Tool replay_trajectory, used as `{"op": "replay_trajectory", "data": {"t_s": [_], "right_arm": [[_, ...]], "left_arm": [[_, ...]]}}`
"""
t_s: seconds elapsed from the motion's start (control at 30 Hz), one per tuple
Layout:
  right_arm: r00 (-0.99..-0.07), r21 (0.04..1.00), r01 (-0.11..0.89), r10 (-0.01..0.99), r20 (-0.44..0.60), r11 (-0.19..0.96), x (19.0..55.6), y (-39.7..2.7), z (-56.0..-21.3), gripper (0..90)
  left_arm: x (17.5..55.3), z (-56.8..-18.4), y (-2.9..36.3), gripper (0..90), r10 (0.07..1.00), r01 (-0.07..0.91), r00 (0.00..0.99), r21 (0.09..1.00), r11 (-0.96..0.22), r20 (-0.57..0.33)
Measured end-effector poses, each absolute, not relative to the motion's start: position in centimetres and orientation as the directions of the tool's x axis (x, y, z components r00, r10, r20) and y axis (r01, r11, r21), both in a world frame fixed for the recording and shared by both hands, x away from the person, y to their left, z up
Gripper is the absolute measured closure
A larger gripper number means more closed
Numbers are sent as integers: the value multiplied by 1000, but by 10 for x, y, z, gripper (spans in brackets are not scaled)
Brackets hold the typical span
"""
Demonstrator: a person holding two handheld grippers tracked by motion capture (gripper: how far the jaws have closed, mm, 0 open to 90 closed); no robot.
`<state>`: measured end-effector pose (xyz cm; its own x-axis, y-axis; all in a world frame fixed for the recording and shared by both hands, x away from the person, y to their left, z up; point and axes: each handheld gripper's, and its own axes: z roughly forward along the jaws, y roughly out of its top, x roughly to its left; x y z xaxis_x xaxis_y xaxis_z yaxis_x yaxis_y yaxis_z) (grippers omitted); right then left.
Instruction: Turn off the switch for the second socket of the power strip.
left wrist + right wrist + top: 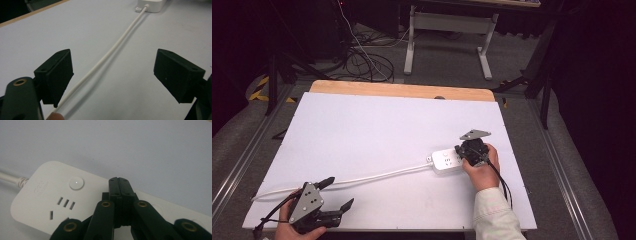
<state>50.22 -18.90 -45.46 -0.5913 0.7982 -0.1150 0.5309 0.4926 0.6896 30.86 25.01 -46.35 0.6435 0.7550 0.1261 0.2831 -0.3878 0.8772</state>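
- The white power strip (446, 161) lies flat on the white table (362, 130), right of the middle of the high view; its round button (76, 183) sits near the cord end, with socket slots just below it in the right gripper view.
- The right gripper (468, 150) is over the strip, just right of the button. Its jaws are pressed together with nothing between them, the tips resting on or just above the strip's top face; I cannot tell which.
- The white cord (377, 175) runs from the strip's left end towards the lower left of the high view, lying loose on the table.
- The left gripper (334, 192) sits at the lower left with its jaws wide apart. In the left gripper view the cord passes between the pads (57, 75), nearer the left one and clamped by neither.
- Handling, as I judge it: the strip is a stiff, light plastic box with a smooth, rather slippery shell. It would slide under a push, so take it across its narrow width, by the long sides.
- The cord is limp and thin; it would bend rather than carry the strip, so grip it close and squarely.
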Motion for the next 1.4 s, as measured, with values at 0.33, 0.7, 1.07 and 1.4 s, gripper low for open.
{"op": "replay_trajectory", "data": {"t_s": [0.33, 0.7, 1.07, 1.4], "right_arm": [[-583, 694, 541, 807, -98, 475, 502, -190, -455, 900], [-579, 691, 547, 810, -96, 473, 502, -190, -455, 900], [-568, 698, 542, 816, -106, 468, 500, -188, -456, 900], [-567, 737, 499, 815, -122, 457, 494, -190, -448, 900]], "left_arm": [[308, -463, 250, 164, 755, 280, 644, 878, -387, 127], [308, -463, 250, 163, 755, 280, 643, 878, -388, 128], [308, -463, 250, 162, 755, 281, 644, 878, -388, 127], [308, -463, 250, 162, 755, 282, 644, 878, -386, 125]]}}
